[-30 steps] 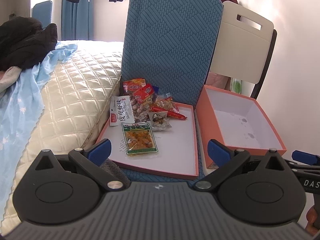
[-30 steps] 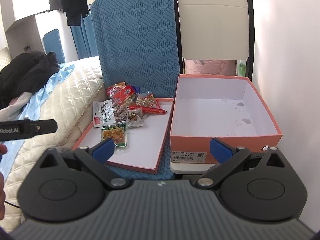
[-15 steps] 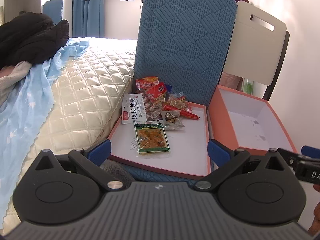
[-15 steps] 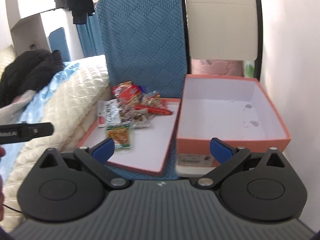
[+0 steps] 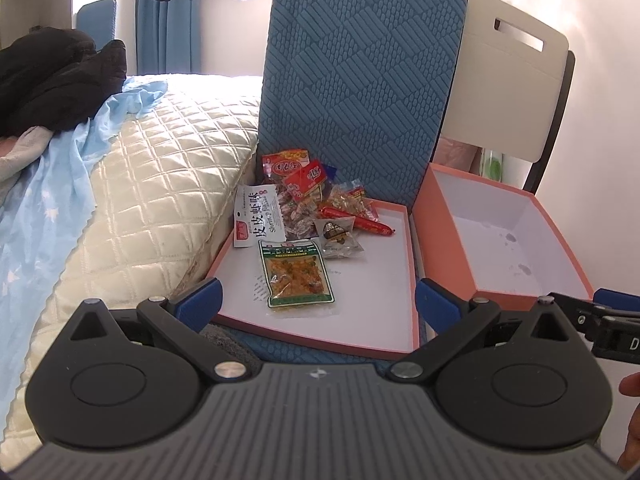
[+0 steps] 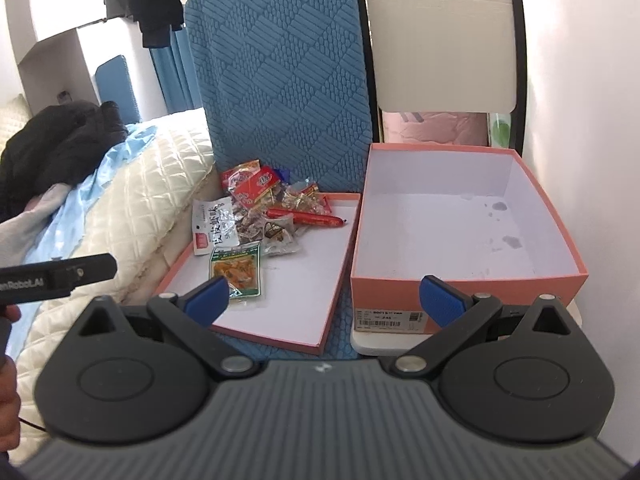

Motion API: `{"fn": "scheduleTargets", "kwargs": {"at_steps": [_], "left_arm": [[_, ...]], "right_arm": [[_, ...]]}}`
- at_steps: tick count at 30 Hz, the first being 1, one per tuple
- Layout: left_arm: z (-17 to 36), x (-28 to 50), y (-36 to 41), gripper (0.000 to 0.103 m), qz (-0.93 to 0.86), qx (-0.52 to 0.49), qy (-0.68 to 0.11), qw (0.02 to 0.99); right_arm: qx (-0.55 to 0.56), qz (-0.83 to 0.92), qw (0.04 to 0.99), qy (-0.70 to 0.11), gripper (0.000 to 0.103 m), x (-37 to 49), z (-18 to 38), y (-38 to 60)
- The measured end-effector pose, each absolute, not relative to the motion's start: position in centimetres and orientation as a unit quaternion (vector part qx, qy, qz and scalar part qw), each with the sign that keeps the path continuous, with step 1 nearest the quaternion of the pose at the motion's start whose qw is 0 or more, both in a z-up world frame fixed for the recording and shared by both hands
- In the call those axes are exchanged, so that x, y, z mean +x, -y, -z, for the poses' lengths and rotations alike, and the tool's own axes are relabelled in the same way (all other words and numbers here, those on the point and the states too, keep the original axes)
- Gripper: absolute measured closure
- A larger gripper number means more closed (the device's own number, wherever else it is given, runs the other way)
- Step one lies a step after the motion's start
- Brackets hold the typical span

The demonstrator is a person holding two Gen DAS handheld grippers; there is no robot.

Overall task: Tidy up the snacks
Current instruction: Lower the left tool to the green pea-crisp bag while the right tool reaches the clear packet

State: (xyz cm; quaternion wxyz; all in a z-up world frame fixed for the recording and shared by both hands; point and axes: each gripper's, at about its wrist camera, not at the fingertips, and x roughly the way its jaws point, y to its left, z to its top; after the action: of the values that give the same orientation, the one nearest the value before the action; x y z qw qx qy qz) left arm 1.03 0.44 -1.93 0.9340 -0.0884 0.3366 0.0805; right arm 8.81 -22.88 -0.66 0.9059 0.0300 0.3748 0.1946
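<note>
Left gripper (image 5: 316,300): jaws spread wide, holding nothing, at the bottom of its own view; the snacks lie ahead, above the gap between its blue pads.
Right gripper (image 6: 326,298): jaws spread wide, empty, low in its frame.
Snacks (image 5: 308,204): heaped at the far end of the box lid (image 5: 376,300), centre of the left view.
Green packet (image 5: 296,272): flat on the lid, nearest the left gripper, just above its left pad.
Red sausage (image 6: 306,217): lying across the heap's right side.
Box (image 6: 464,280): orange, open, right of the lid, directly above the right gripper's right pad.
Blue cushion (image 6: 280,72): upright behind the lid.
</note>
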Motion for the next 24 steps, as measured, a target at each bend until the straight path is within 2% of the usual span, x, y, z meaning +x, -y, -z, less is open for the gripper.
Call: {"fn": "scheduleTargets", "kwargs": {"at_steps": [24], "left_arm": [[5.8,6.0,-2.8,0.0,-0.122,-0.082,-0.37,0.917]], "right_arm": [[0.02,-0.217,0.901,-0.376,0.0,13.2,2.7,20.1]]}}
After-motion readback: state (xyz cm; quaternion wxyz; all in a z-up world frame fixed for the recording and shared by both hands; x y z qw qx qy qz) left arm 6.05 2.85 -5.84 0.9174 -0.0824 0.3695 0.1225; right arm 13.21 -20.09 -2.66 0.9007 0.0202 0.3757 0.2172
